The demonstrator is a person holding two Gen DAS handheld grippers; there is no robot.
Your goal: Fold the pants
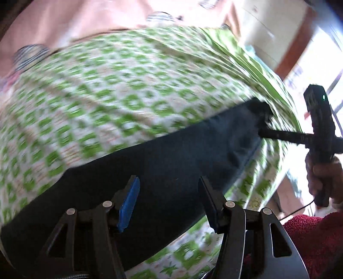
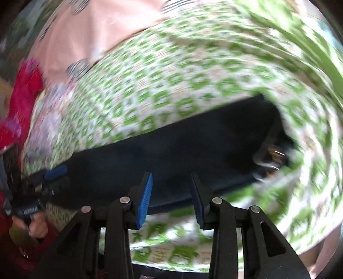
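Dark navy pants lie in a long folded strip on a green-and-white patterned bedsheet. My left gripper is open above the middle of the strip, nothing between its blue pads. In the left wrist view the right gripper reaches the pants' far end at the right. In the right wrist view the pants run across the frame and my right gripper is open over their near edge, empty. The left gripper shows at the far left by the pants' other end. Both views are motion-blurred.
A pink sheet with striped patches lies beyond the green sheet. A red garment or sleeve is at the lower right; red and pink cloth sits at the left. The bed edge drops off to the right, near a bright window.
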